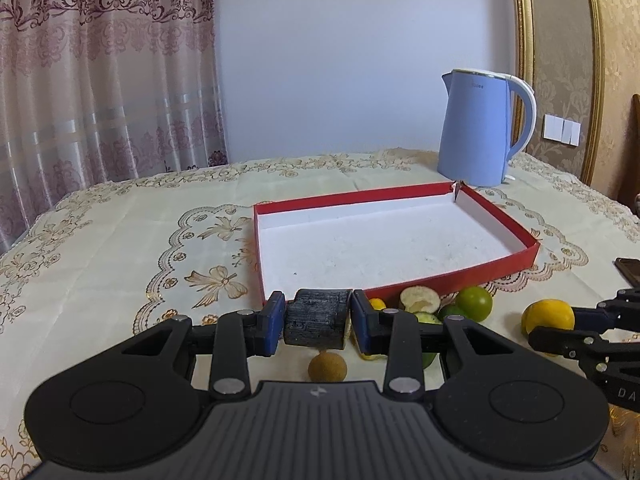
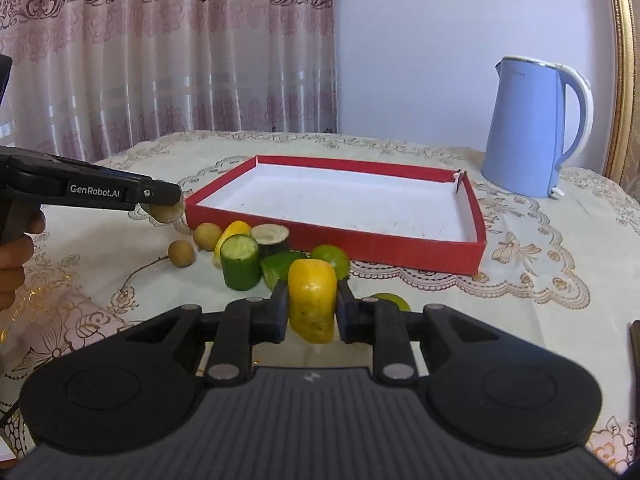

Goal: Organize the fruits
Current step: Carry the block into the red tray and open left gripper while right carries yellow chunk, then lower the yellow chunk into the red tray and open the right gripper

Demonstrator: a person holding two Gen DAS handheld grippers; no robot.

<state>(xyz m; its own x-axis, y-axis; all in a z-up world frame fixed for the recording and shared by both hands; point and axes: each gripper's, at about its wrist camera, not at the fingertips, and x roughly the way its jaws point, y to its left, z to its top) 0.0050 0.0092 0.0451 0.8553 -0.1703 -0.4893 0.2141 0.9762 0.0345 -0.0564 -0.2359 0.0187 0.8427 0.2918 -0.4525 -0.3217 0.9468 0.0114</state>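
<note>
My left gripper (image 1: 318,320) is shut on a dark-skinned cut chunk (image 1: 318,322), held just above the table in front of the red tray (image 1: 440,278). The right wrist view shows that left gripper (image 2: 168,202) at the left with the chunk's pale cut face (image 2: 166,213) below its tip. My right gripper (image 2: 312,308) is shut on a yellow fruit piece (image 2: 312,304), also visible as the yellow fruit (image 1: 548,318) at the right. Loose fruit lies before the tray (image 2: 360,240): a green cucumber chunk (image 2: 240,262), a lime (image 2: 332,258), two brown longans (image 2: 182,253). The tray's white inside holds no fruit.
A blue kettle (image 1: 476,132) stands behind the tray's far right corner. A dark flat object (image 1: 630,270) lies at the table's right edge. A person's hand (image 2: 16,248) holds the left gripper's handle. A patterned cloth covers the table; curtains hang behind.
</note>
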